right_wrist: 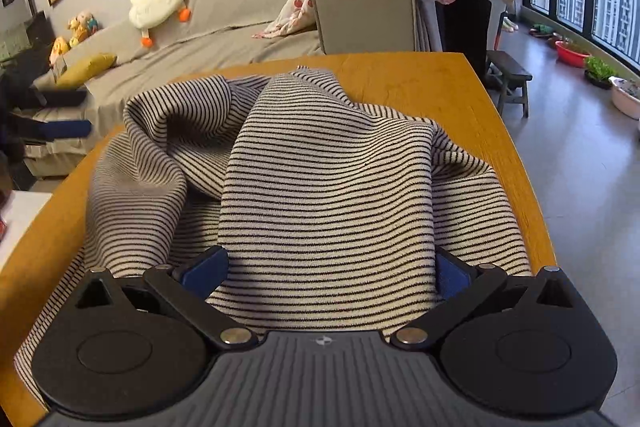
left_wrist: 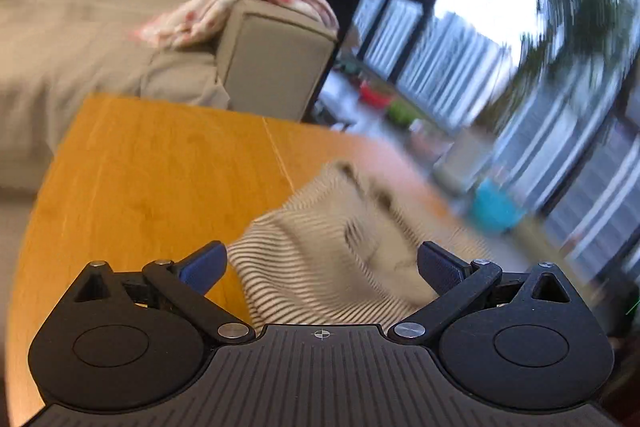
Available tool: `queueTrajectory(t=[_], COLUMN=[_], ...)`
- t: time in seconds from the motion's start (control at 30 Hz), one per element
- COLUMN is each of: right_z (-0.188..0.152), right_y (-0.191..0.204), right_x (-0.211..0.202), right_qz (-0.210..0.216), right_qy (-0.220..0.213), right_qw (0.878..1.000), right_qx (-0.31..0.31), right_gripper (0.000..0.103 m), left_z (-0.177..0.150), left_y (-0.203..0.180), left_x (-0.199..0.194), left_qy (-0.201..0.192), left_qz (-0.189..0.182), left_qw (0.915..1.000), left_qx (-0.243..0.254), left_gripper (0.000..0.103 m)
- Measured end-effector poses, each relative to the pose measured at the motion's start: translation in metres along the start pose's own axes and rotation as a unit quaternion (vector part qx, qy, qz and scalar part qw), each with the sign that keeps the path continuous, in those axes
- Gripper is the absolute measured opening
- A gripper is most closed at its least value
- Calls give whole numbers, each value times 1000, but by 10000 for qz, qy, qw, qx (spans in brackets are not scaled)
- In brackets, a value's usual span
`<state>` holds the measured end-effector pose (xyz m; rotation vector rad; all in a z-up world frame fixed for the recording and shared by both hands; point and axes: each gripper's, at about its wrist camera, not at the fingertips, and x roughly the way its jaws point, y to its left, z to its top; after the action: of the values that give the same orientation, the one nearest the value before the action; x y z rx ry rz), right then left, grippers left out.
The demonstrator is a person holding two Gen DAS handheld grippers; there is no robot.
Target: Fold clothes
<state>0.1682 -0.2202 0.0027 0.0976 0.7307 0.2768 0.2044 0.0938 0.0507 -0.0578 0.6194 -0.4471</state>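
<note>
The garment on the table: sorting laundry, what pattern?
Thin dark stripes on cream garment; right wrist view shows it best.

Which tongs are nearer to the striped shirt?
Right. The right tongs straddle the striped shirt, open; the left tongs hover open at its edge.

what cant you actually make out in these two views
- Left wrist view: motion blur smears the striped garment and the windows, so the folds and the scene outside are unreadable.
- Right wrist view: the right claw body covers the garment's near edge, so any hem or sleeve there is hidden.
- Right wrist view: the other claw is cut off by the left edge and blurred.
</note>
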Motion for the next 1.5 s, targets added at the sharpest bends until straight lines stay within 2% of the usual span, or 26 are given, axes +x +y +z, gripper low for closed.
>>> queueTrajectory(t=[0.03, 0.1, 0.2, 0.23, 0.27, 0.3, 0.37, 0.43, 0.53, 0.6, 0.67, 0.7, 0.77, 0.83, 0.87, 0.9, 0.97, 1.03, 1.07, 1.1, 1.17, 1.23, 1.33, 1.43, 1.47, 1.5], right_z=[0, -2, -3, -3, -3, -3, -2, -2, 1, 4, 10, 17, 30, 44, 50, 55, 60, 52, 47, 44, 47, 54, 68, 80, 79, 77], right_y=[-2, -5, -5, -6, -7, -7, -9, -7, 0, 10, 16, 17, 22, 41, 51, 60, 75, 87, 91, 90, 79, 62, 39, 29, 33, 39], right_x=[-1, -2, -2, -2, -3, -3, -3, -2, 2, 7, 11, 9, 5, 0, 3, 9, 30, 50, 54, 55, 49, 45, 49, 52, 57, 63], right_qz=[42, 92, 107, 117, 131, 144, 165, 138, 13, -130, -162, -175, -223, -501, -559, -561, -399, -442, -599, -764, -1089, -1713, -2506, -1907, -1721, -1556], right_qy=[-29, -59, -66, -69, -71, -70, -63, -18, 125, 295, 427, 312, 55, -485, -648, -662, -357, -23, 20, 8, -71, -284, -553, -501, -455, -433], right_qw=[10000, 9999, 9999, 9998, 9998, 9998, 9997, 9999, 9998, 9982, 9960, 9964, 9963, 9884, 9839, 9812, 9786, 9660, 9543, 9429, 9322, 9203, 9041, 9366, 9390, 9373], right_qx=[52, 111, 116, 122, 134, 144, 155, 87, -168, -508, -771, -775, -826, -1346, -1572, -1723, -1985, -2546, -2928, -3242, -3450, -3506, -3416, -2896, -2943, -3088], right_gripper=[103, 103, 103, 103, 103, 103, 103, 103, 103, 103, 103, 102, 94, 84, 76, 71, 70, 63, 49, 39, 39, 39, 39, 39, 39, 33], left_z=[-1, -12, -16, -17, -16, -14, -5, 11, 21, 16, 11, 11, 13, 18, 21, 22, 20, 11, 6, 1, -8, -13, -20, -30, -33, -36], left_y=[-16, -45, -63, -66, -65, -60, -38, -2, 52, 68, 75, 78, 75, 70, 65, 58, 37, 15, 4, -6, -24, -38, -45, -45, -44, -42], left_x=[6, 21, 45, 51, 55, 58, 51, 48, 45, 40, 29, 22, 7, -1, -1, -1, 7, 15, 19, 23, 29, 35, 52, 66, 68, 69], left_qy=[-17, -70, 41, 115, 215, 296, 227, 134, 218, 234, 181, 128, -27, -206, -254, -291, -233, -178, -176, -174, -214, -199, 44, 300, 360, 419], left_qz=[232, 623, 975, 1056, 1145, 1235, 1475, 1824, 1990, 1981, 1821, 1650, 1298, 1002, 815, 622, 240, -110, -248, -386, -454, -520, -678, -585, -556, -502], left_qw=[9985, 9883, 9710, 9664, 9628, 9611, 9670, 9728, 9786, 9797, 9831, 9861, 9910, 9943, 9959, 9973, 9991, 9996, 9995, 9991, 9984, 9969, 9959, 9961, 9961, 9963], left_qx=[493, 1393, 2180, 2339, 2438, 2452, 2065, 1419, 474, 172, -24, -164, -309, -309, -291, -273, -267, -202, -115, -27, 276, 554, 602, 597, 578, 555], left_gripper=[103, 103, 102, 85, 52, 45, 28, 23, 25, 23, 26, 28, 54, 68, 74, 77, 84, 86, 88, 90, 95, 96, 98, 98, 98, 98])
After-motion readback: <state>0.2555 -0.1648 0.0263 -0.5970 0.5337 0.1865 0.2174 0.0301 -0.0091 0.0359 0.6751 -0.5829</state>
